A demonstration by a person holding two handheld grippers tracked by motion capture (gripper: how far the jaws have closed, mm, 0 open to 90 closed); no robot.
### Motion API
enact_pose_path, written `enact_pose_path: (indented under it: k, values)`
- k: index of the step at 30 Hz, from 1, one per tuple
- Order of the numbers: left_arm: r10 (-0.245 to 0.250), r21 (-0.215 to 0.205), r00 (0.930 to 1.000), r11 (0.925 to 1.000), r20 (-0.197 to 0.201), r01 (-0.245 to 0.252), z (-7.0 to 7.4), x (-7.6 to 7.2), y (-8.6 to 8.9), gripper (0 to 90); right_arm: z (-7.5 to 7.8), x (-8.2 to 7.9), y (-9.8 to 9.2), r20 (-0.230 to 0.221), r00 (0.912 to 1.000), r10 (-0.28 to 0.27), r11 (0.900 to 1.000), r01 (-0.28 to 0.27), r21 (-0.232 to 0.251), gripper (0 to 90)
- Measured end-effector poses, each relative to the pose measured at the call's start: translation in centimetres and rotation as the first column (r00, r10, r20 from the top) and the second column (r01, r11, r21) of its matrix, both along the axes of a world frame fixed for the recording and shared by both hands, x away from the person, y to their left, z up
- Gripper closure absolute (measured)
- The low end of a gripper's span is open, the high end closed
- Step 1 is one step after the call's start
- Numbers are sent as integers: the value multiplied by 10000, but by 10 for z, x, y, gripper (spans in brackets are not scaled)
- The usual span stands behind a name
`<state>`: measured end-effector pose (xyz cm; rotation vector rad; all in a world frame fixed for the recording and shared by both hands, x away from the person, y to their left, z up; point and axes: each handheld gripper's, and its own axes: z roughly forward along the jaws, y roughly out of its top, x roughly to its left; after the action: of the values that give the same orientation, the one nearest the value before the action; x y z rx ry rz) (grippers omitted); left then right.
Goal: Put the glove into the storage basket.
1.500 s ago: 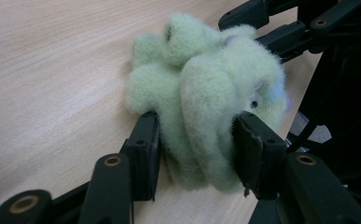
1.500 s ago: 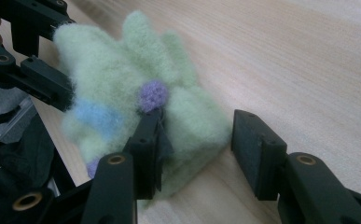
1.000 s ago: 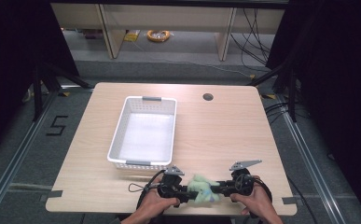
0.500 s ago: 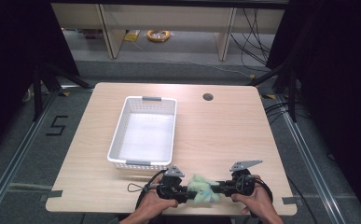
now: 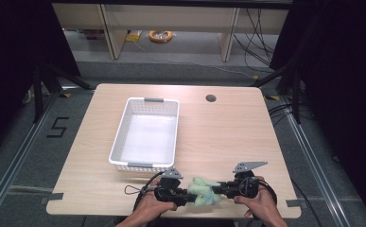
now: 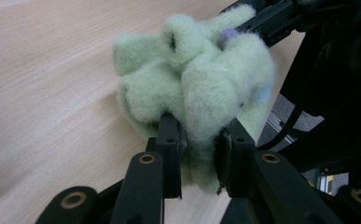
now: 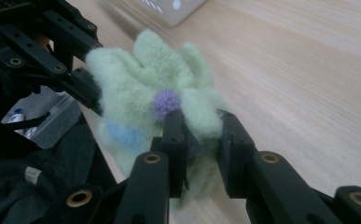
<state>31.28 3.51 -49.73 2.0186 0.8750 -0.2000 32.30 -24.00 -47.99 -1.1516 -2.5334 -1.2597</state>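
Observation:
A fuzzy pale green cloth piece with a purple dot and a blue patch is held just over the table's front edge, between the person's two hands. My left gripper pinches its left end; its jaws have just been closing on the fluff, which bulges between the pads. My right gripper grips the opposite end just below the purple dot; its jaws have also been closing, with the cloth squeezed between them. Each gripper points at the other.
A white plastic basket stands just behind the left hand, left of the table's middle. A round cable hole sits near the far edge. Bare wood stretches to the right of the basket. The front table edge runs directly under both hands.
Both hands stay in place at the front edge. The green cloth between the grippers looks slightly more bunched than before.

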Motion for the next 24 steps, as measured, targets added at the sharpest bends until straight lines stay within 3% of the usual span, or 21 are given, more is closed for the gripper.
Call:
enact_pose_path:
  k: [2, 5, 6, 7, 8, 12, 14, 15, 24]
  values:
    - [51, -54, 10000, 10000, -17, -51, 4, -1, 3, 726, 3, 0, 2, 8, 9999, 104, 9996, -104, 268, 754]
    - [77, -148, 10000, 9999, 13, -77, 9, 0, 8, 726, 8, -1, 4, 157, 9999, 71, 9998, -74, 158, 754]
    - [118, -322, 9999, 9994, -10, -118, 15, 0, 13, 727, 14, 0, 8, 185, 9997, 175, 9990, -182, 406, 755]
    - [105, -370, 9999, 9993, 16, -104, 18, 0, 16, 727, 15, 1, 9, 391, 9990, 220, 9988, -237, 420, 755]
    - [115, -442, 9999, 9990, 2, -115, 21, 1, 20, 726, 19, 1, 12, 266, 9992, 294, 9983, -307, 504, 754]
    - [258, -428, 9997, 9987, -43, -260, 34, 4, 33, 726, 31, 5, 24, 662, 9967, 465, 9981, -490, 367, 755]
    - [301, -327, 9995, 9990, 125, -297, 41, 6, 39, 726, 37, 8, 32, 832, 9947, 598, 9968, -638, 474, 755]
    - [336, -259, 9993, 9991, 189, -331, 46, 7, 43, 726, 39, 9, 35, 692, 9959, 584, 9967, -621, 530, 755]
    - [620, -101, 9971, 9980, 442, -616, 72, 18, 71, 725, 65, 27, 65, 1248, 9884, 869, 9955, -908, 258, 754]
